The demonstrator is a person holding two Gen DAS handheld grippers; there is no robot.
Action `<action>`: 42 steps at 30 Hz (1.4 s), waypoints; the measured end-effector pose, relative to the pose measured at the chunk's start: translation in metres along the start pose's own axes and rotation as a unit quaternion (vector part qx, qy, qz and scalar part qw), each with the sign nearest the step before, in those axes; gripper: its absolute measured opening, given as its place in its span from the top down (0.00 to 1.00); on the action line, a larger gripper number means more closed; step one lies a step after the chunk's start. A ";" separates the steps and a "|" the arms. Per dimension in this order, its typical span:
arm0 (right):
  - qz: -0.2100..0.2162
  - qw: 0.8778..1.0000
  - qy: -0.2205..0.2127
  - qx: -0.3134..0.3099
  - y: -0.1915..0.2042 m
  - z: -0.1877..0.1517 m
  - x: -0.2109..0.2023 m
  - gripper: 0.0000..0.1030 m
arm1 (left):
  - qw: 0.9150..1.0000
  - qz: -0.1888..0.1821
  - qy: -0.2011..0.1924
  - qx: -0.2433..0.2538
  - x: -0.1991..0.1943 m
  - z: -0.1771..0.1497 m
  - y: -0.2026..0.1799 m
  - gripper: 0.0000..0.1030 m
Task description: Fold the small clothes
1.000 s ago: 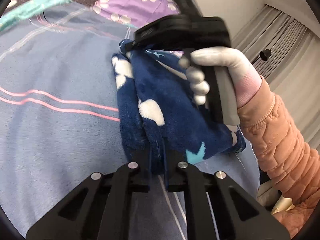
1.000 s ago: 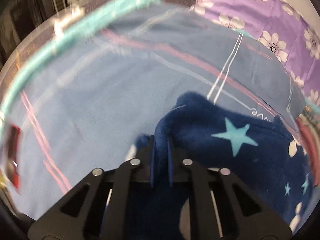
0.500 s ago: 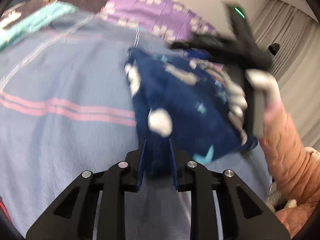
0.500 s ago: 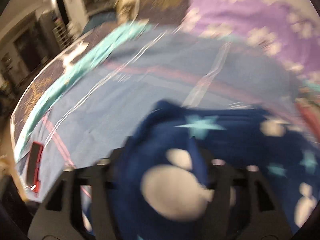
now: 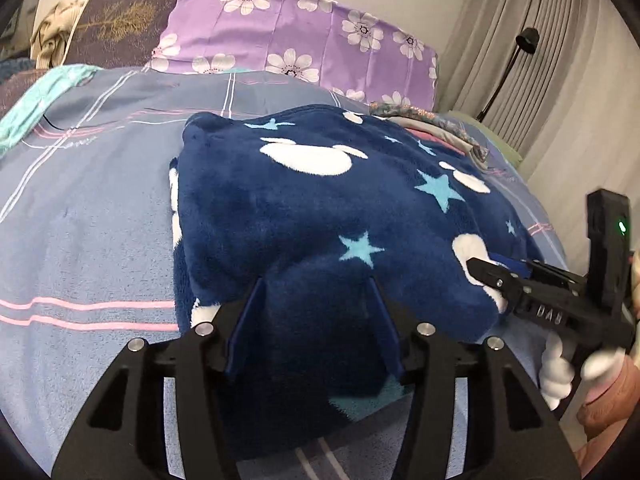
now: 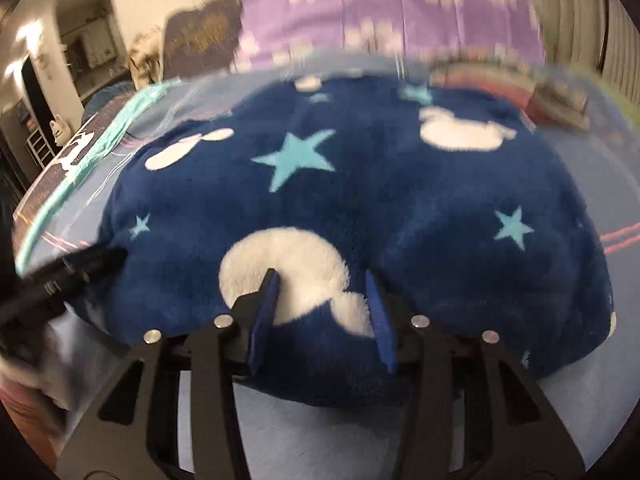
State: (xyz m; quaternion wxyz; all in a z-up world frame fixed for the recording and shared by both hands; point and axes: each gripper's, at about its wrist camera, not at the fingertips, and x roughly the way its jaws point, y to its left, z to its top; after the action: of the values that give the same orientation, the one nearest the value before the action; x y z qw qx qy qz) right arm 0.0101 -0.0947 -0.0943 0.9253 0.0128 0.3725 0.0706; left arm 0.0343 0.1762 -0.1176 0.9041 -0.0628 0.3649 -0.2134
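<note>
A navy fleece garment (image 5: 320,200) with white mouse heads and pale blue stars lies folded flat on the blue-grey bed sheet (image 5: 80,220). My left gripper (image 5: 316,280) is at its near edge. The jaws are opening, fabric lies between them, and the pads do not pinch it. My right gripper (image 6: 321,274) is at the garment (image 6: 360,184) near edge further right. Its jaws are closing over a white patch, with the pads apart from the cloth. Each tool shows in the other view: the right gripper (image 5: 476,266) and the left gripper (image 6: 116,256).
A purple flowered pillow (image 5: 296,40) and a dark pillow (image 5: 120,20) lie at the bed's head. A small stack of folded clothes (image 5: 432,128) sits behind the garment on the right. Curtains (image 5: 560,80) and a black lamp (image 5: 526,36) stand right. A gloved hand (image 5: 560,372) holds the right tool.
Both grippers were shut on the bunched garment. It now lies spread flat on the bed. Both jaws have parted, and the right gripper has swung from the far side to the near right edge.
</note>
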 end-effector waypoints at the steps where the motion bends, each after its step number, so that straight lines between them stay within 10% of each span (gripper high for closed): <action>1: 0.001 1.000 0.006 0.010 0.000 0.003 0.001 0.55 | 1.000 0.002 0.000 0.001 0.000 0.000 -0.001 0.47; 42: 0.018 0.999 0.021 0.020 -0.013 0.051 0.005 0.46 | 0.998 0.061 -0.005 0.029 0.019 0.013 -0.013 0.33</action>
State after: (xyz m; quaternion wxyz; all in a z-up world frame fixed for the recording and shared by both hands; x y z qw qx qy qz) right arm 0.0503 -0.1055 -0.0618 0.9154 0.0361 0.3927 0.0802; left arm 0.0512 0.1559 -0.1174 0.9186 -0.0157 0.3572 -0.1683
